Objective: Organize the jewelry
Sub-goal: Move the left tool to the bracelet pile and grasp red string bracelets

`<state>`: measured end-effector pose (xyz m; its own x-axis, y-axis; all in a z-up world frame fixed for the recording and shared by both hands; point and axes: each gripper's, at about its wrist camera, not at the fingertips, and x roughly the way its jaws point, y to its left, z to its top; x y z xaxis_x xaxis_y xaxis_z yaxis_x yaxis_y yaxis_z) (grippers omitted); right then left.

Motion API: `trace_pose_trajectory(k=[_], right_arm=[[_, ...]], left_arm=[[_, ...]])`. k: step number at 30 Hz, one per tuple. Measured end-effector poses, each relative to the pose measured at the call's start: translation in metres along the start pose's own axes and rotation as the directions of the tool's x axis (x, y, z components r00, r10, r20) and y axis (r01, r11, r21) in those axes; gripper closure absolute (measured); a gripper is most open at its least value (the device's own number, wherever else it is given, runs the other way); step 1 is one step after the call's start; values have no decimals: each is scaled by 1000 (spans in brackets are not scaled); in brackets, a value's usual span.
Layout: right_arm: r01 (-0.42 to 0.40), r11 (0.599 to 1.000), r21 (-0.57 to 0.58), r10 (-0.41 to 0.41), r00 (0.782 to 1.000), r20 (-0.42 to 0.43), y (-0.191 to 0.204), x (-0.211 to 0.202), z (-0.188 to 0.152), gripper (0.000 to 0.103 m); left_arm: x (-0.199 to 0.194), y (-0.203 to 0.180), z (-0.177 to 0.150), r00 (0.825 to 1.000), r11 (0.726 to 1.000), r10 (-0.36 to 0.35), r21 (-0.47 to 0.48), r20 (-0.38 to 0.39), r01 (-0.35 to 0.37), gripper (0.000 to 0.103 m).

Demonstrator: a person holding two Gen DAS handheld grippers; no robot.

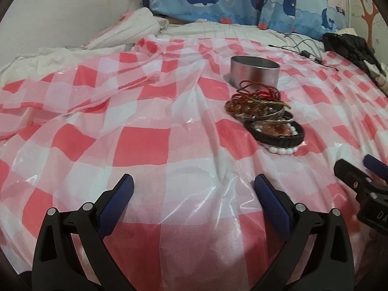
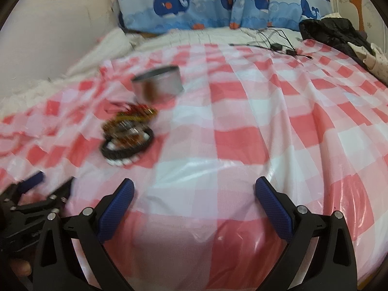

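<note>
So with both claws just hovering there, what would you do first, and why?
Probably move the right claw forward and left toward the bracelet pile. Both claws are open and empty, the left claw too, and all the jewelry is heaped on the checked cloth right in front of the open tin, none visibly inside it yet.

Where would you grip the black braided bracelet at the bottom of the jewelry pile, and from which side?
Probably the black braided bracelet by its near rim, coming from the front: that arc lies exposed on the checkered cloth, while bangles cover its far side.
</note>
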<state>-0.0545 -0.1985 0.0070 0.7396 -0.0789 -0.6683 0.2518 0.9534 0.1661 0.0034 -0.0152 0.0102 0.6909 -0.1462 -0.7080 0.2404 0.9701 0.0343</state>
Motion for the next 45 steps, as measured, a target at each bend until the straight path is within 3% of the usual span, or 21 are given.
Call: trace_pose_trajectory(k=[3,7,12,14,16,17,18,20,22,24,31,35,39,41,45], right_arm=[[-29,1000,-4,29,999,40,1,-9,7,7],[-89,996,-17,90,996,20,6,-6,19,7],[-120,982,-146,118,993,-23,29,12,47,7],[-110,978,-176,104,994,-43,31,21,58,7],[-101,979,-175,94,994,-52,26,27,66,7],[-96,983,-158,89,995,-51,21,29,68,7],[-99,986,-132,93,994,-50,14,29,68,7],[-112,990,-80,108,993,-54,2,30,65,7],[-134,991,-30,132,989,-68,-7,33,63,7],[-156,988,0,155,985,-69,-10,33,64,7],[-187,982,29,189,980,-67,-10,34,64,7],[-188,982,24,190,979,-76,-7,37,63,7],[-184,983,22,185,979,-80,-6,39,62,7],[-185,982,25,186,979,-80,-6,40,62,7],[-188,982,12,189,979,-80,-4,39,61,7]], left_arm=[[-10,2,6,999,1000,-8,16,42,7,8],[-16,5,18,997,998,-62,30,44,60,8],[-15,2,45,991,982,-132,136,19,128,8],[-14,-4,56,982,963,-183,210,39,171,8],[-11,-10,67,947,914,-318,280,40,295,8],[-8,-14,71,935,895,-352,308,46,322,8],[-2,-20,77,934,884,-354,345,51,316,9],[7,-30,87,936,867,-348,397,52,301,17],[17,-34,96,923,848,-385,409,33,339,25],[28,-35,104,911,840,-412,392,15,374,41],[43,-47,101,913,814,-408,444,-23,374,44],[52,-52,105,918,815,-396,449,-30,367,46],[62,-55,106,924,811,-371,450,-97,373,101],[62,-52,106,917,811,-382,433,-120,394,103],[54,-30,118,870,823,-484,289,-92,489,103]])
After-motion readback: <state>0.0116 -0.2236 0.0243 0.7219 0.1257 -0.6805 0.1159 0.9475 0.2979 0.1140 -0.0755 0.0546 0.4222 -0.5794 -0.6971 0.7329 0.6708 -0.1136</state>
